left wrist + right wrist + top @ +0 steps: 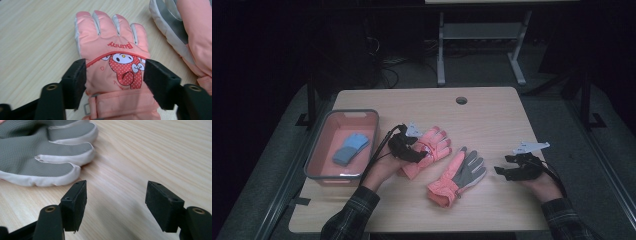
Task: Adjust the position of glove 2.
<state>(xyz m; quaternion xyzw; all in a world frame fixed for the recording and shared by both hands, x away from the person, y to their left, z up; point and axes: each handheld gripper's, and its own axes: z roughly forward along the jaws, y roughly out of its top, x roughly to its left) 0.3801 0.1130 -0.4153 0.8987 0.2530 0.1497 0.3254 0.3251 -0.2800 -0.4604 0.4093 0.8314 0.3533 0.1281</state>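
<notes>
On the table, the left hand-held gripper straddles the bunny glove, jaws wide; the right hand-held gripper gapes empty beside the grey-palmed glove.

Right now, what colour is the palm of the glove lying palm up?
Grey, edged in white; the right gripper view shows the glove best.

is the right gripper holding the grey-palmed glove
No, the right gripper stands open over bare table, with the grey-palmed glove apart from it.
</notes>
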